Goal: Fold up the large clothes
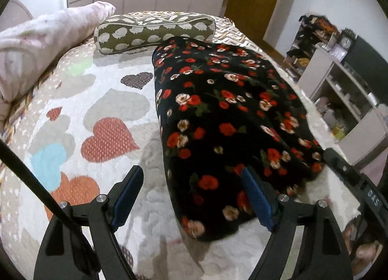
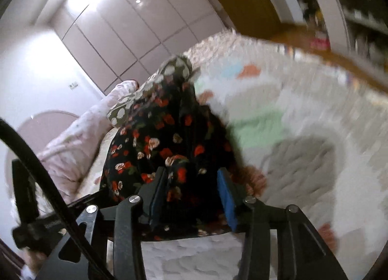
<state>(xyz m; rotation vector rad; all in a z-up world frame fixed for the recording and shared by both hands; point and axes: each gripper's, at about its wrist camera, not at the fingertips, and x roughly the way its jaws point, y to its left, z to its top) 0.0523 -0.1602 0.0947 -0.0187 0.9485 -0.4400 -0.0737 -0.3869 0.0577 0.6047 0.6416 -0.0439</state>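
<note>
While lying on bed [image 1: 109,100], black floral garment [image 1: 218,100], folded, oblong, rose-patterned.

Floral garment [image 1: 225,115] folded on heart-print bedspread [image 1: 97,110] — left hand-held gripper [image 1: 191,197] agape.

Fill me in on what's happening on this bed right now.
A person with a handheld gripper in each hand is folding a black floral garment, which lies folded lengthwise on the heart-patterned bedspread, its far end against a hedgehog-print bolster pillow. The left gripper hovers open over the garment's near end, holding nothing. The right gripper has its jaws apart astride the near edge of the fabric, not pinching it.
</note>
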